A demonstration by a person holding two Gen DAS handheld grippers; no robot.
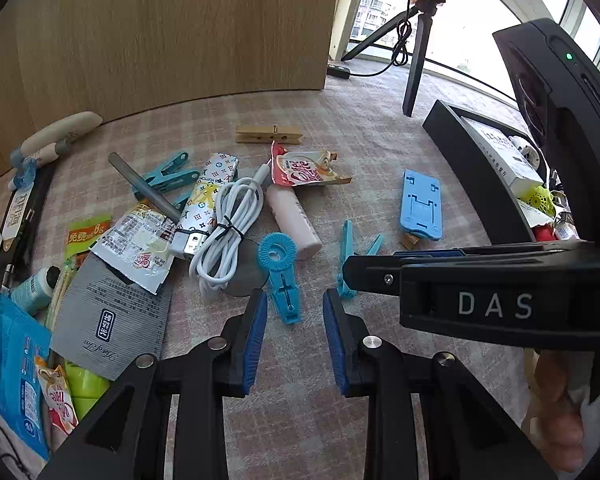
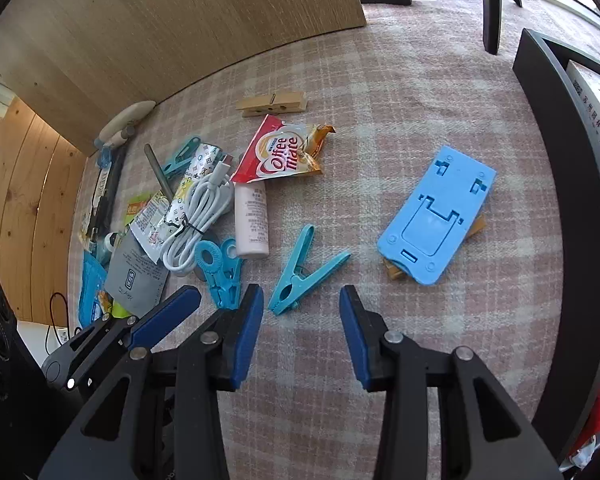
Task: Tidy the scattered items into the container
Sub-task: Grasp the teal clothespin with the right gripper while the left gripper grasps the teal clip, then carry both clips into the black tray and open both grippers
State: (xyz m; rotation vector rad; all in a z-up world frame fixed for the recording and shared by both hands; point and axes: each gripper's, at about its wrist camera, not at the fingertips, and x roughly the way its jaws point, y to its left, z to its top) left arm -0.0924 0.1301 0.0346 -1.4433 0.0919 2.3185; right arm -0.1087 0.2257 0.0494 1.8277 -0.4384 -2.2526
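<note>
Both of my grippers are low over the checked cloth of the worktop (image 2: 380, 92), and both are empty. My right gripper (image 2: 302, 312) has its jaws spread wide, blue pads (image 2: 248, 332) facing each other, and the teal clothes peg (image 2: 300, 270) lies just beyond the tips, its two legs splayed toward the far right; I judge that peg to be my next pick, since it sits apart from the heap and nothing is touching it. My left gripper (image 1: 296, 320) is parted wide too, and right at its tips lies the blue ring-headed clip (image 1: 282, 276), ring end away from me, next to the coiled white cable (image 1: 228, 232) and the pale pink bottle (image 1: 296, 220). The container (image 1: 476, 184), a dark-walled tray, stands on the right, with a white box and small bits already inside, so whatever I lift has to travel right. The blue phone stand (image 2: 434, 216) lies flat near that tray, resting on something wooden I can only partly see. Farther off are the wooden peg (image 2: 274, 105) and the Coffee mate sachet (image 2: 280, 154), and the left side is a thick pile of packets. Crowding is my worry on the left: closing on the clip could catch the cable.
</note>
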